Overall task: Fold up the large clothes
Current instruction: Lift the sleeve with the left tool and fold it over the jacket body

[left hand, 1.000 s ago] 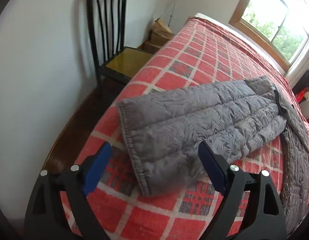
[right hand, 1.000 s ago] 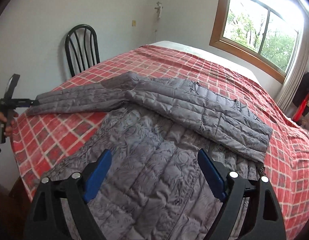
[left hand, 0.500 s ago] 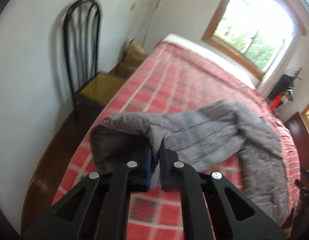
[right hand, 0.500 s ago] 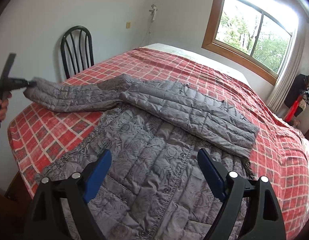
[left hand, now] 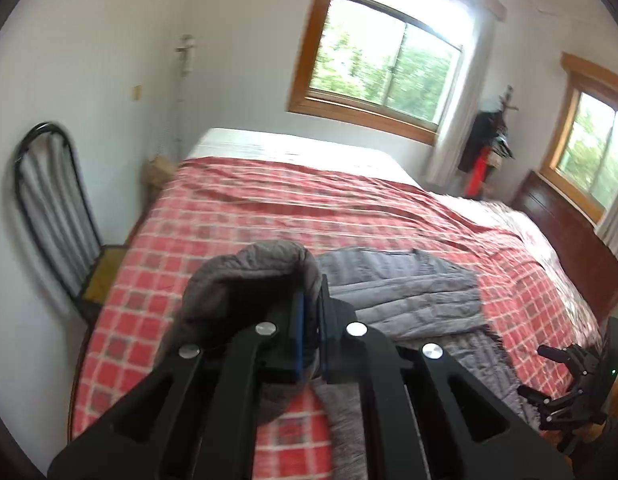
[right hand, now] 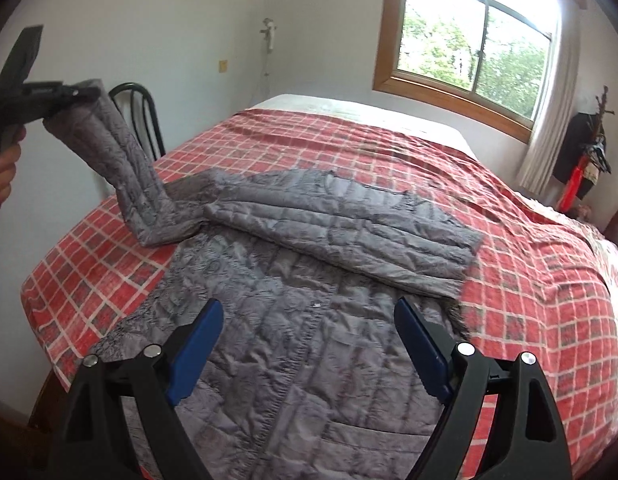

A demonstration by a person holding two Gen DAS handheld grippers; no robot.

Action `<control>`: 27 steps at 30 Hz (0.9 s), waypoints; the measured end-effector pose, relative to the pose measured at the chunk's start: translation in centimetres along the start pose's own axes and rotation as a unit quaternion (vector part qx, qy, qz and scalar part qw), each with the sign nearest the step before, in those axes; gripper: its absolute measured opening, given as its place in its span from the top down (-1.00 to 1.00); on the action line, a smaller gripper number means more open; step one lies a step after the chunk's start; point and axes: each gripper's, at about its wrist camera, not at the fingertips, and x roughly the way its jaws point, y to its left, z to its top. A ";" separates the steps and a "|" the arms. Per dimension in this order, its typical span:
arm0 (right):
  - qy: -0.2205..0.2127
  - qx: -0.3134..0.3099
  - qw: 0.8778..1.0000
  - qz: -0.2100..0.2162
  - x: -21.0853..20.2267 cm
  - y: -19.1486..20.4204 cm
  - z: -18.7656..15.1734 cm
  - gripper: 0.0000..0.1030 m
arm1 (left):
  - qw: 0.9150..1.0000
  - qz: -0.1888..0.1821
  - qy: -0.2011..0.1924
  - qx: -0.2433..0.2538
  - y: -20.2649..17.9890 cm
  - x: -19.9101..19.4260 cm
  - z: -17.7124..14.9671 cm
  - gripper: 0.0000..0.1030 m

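Left gripper, upper left of frame, was clamped on the cuff of the grey quilted puffer jacket's sleeve — lifted off the red plaid bedspread. Right gripper was held open, empty, over the jacket body at lower centre. Sleeve best carried across flat — cuff grip kept, no twist.

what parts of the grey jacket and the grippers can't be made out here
- Cuff edge of the sleeve: left wrist view, hidden between the pads of the left gripper.
- Hem of the quilted jacket: right wrist view, covered by the open right gripper and cut off by the bottom edge.
- Chair: left wrist view, motion-blurred.
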 end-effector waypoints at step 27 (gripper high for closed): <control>0.061 0.096 0.992 -0.058 6.6 -15.7 -2.6 -0.69 | 0.975 -0.134 0.143 0.104 -21.8 25.3 -6.6 0.14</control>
